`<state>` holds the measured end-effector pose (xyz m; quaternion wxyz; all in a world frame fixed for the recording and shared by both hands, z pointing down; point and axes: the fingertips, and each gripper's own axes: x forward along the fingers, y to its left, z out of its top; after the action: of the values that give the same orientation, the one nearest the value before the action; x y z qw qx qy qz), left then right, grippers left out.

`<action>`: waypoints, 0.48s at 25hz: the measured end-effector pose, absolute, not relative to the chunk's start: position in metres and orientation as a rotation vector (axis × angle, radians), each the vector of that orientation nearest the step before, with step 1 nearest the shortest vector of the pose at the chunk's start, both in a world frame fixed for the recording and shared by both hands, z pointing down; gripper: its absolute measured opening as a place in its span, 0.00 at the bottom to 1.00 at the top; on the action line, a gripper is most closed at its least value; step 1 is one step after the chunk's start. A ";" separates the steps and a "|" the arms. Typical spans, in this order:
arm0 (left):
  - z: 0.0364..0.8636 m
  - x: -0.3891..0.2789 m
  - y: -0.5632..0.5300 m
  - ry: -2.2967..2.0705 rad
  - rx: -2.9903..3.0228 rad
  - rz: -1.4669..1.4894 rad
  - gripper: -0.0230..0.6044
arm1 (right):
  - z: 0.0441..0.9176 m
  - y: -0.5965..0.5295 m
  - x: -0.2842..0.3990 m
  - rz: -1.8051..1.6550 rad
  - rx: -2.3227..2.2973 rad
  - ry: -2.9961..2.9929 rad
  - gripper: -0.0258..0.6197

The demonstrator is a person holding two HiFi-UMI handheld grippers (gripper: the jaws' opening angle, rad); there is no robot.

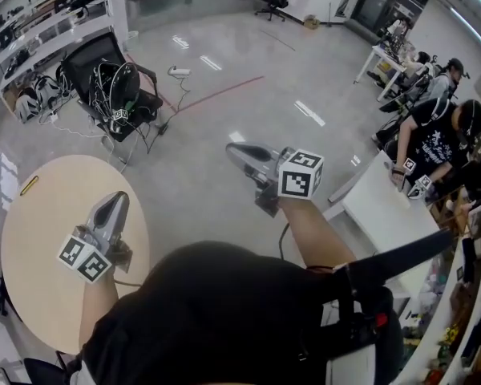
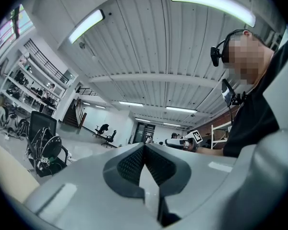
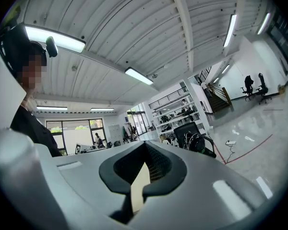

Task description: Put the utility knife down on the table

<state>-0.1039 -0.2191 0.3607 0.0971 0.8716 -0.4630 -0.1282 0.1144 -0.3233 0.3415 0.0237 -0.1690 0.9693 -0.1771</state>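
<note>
Yellow utility knife point(image 1: 29, 185) lies flat near the round table's point(image 1: 56, 295) 10 o'clock rim, so the task looks done. Left gripper point(image 1: 116, 203) and right gripper point(image 1: 236, 151) are both closed, empty and well apart from the knife.

Right gripper point(image 3: 145, 146) jaws together, empty, black office chair point(image 3: 185, 131) beyond, seemingly draped with cables point(image 3: 198, 141), shelves point(image 3: 175, 110) behind

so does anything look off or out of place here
Nothing spilled or broken. The yellow utility knife lies flat near the round table's edge. Oddest is the office chair heaped with tangled cables, one trailing on the floor.
</note>
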 end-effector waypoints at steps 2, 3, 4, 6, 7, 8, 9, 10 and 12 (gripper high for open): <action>0.364 -0.084 -0.226 -1.359 2.575 -0.379 0.04 | 0.346 -0.329 0.130 -0.565 -0.524 3.003 0.06; 0.366 -0.075 -0.231 -1.348 2.574 -0.376 0.03 | 0.348 -0.332 0.136 -0.568 -0.523 3.007 0.06; 0.368 -0.067 -0.236 -1.335 2.575 -0.373 0.04 | 0.351 -0.334 0.141 -0.567 -0.523 3.013 0.06; 0.366 -0.048 -0.242 -1.310 2.584 -0.368 0.03 | 0.354 -0.336 0.152 -0.558 -0.523 3.023 0.06; 0.364 -0.038 -0.244 -1.302 2.592 -0.363 0.04 | 0.354 -0.336 0.160 -0.555 -0.524 3.024 0.06; 0.361 -0.028 -0.245 -1.296 2.601 -0.359 0.04 | 0.353 -0.336 0.168 -0.556 -0.524 3.022 0.06; 0.358 -0.020 -0.245 -1.292 2.608 -0.357 0.04 | 0.352 -0.336 0.175 -0.558 -0.522 3.020 0.06; 0.356 -0.014 -0.245 -1.292 2.611 -0.355 0.04 | 0.352 -0.336 0.179 -0.561 -0.520 3.019 0.06; 0.357 -0.012 -0.245 -1.302 2.609 -0.351 0.04 | 0.354 -0.336 0.182 -0.565 -0.513 3.020 0.06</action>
<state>-0.0125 -0.2448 0.3567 0.1025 0.8837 -0.4409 -0.1190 0.1820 -0.3362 0.3543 0.0133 -0.1647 0.9694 -0.1813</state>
